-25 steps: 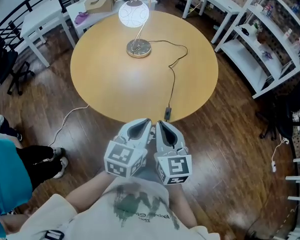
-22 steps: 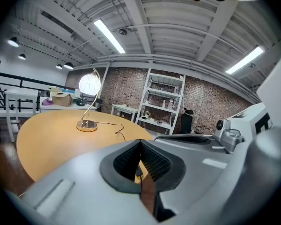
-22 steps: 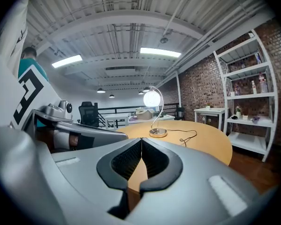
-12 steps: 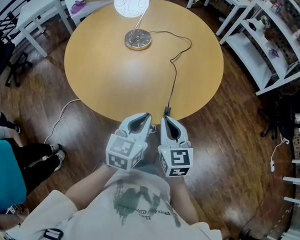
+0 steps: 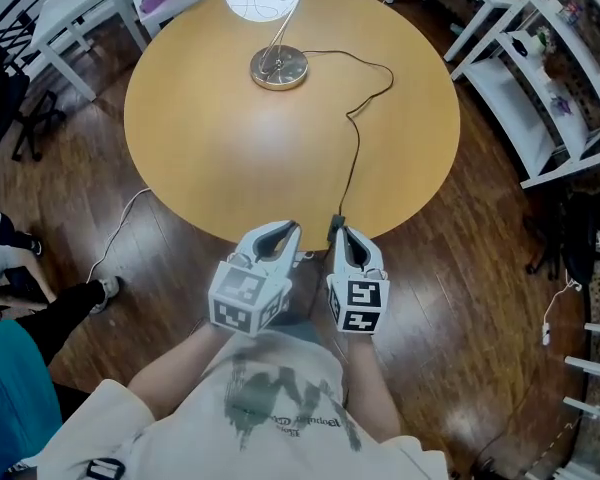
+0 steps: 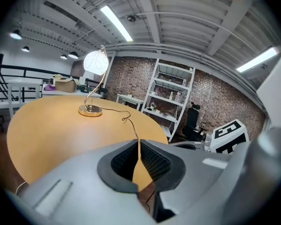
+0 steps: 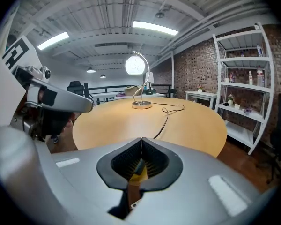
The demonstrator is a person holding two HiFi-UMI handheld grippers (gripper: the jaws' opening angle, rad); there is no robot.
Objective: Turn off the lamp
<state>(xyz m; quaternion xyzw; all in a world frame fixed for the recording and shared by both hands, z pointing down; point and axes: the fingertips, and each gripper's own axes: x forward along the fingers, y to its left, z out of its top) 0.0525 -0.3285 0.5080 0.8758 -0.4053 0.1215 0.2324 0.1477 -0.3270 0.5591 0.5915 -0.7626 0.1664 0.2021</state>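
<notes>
- Lamp [image 5: 278,67] stood lit at the far side of the round tabletop [image 5: 210,158]: brass base on the wood, white globe glowing over the far edge.
- Black cord [image 5: 354,138] ran from the base in loose bends to the near edge, ending just beside the right claw.
- Right claw [image 5: 338,230] clenched, tips together at the near rim; a dark bit showed through the hollow behind the tips, could not tell what.
- Left claw [image 5: 288,228] clenched too, nothing in it, just beside the right one, well apart from the lamp.
- White shelving [image 5: 540,98] at the right, dark wood floor [image 5: 460,298] all round.
</notes>
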